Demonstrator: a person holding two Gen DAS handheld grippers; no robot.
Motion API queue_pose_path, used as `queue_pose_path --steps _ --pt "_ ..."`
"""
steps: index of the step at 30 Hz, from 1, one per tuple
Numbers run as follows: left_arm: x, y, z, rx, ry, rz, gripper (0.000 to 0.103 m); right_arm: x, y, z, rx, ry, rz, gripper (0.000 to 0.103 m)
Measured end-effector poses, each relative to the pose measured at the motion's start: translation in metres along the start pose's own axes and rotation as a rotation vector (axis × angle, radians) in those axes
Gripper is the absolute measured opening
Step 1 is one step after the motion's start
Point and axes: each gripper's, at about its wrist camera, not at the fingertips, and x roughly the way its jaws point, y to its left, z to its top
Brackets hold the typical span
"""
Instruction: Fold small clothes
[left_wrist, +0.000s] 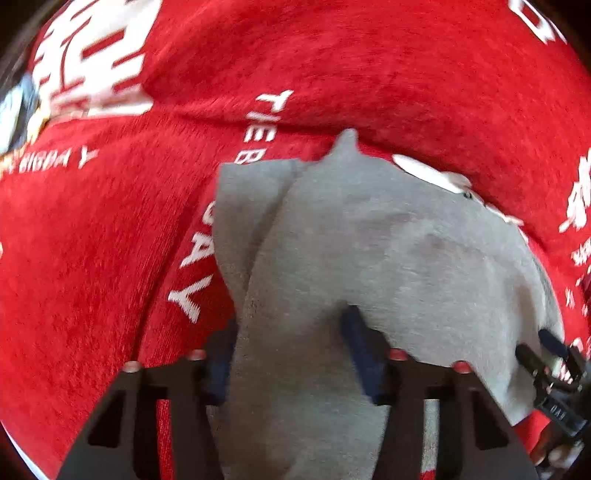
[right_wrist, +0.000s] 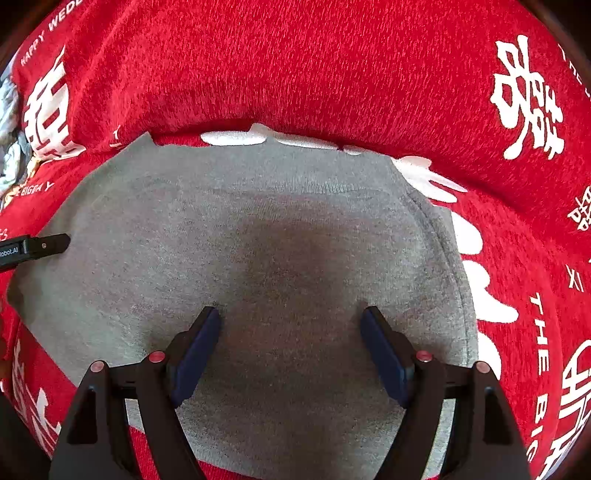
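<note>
One grey knit garment (right_wrist: 280, 236), smooth, on red blanket (right_wrist: 332, 66).

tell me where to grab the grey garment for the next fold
Judging by its pose, take the grey garment at the stitched hem edge on its right, coming in from the red cloth side; that edge lies flat and exposed, and the open right claw sits nearest.

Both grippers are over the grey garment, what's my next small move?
Probably close the left gripper: its jaws stand open with a raised fold of the grey garment between them. The right gripper hangs open over flat cloth on the red blanket.
</note>
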Motion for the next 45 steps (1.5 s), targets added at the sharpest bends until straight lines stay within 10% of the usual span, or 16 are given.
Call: queue_pose_path --steps 3,16,27,37,45 --pt "-0.005 -0.009 0.002 0.034 -0.008 0.038 0.013 0.0 0.0 0.0 0.0 -0.003 0.001 0.082" --pt "-0.053 -0.013 0.028 -0.016 -0.03 -0.06 0.013 -0.037 -0.037 -0.003 0.114 -0.035 0.069 0.082" --pt "-0.087 -0.163 0.048 0.19 -0.053 -0.027 0.012 -0.058 -0.115 -0.038 0.261 -0.088 0.116 0.082" --pt "-0.015 -0.334 -0.003 0.398 0.087 -0.023 0.012 -0.057 -0.175 -0.076 0.395 -0.091 0.13 0.082" --pt "0.012 -0.361 -0.03 0.468 0.094 0.048 0.012 -0.056 -0.194 -0.097 0.439 -0.09 0.14 0.082"
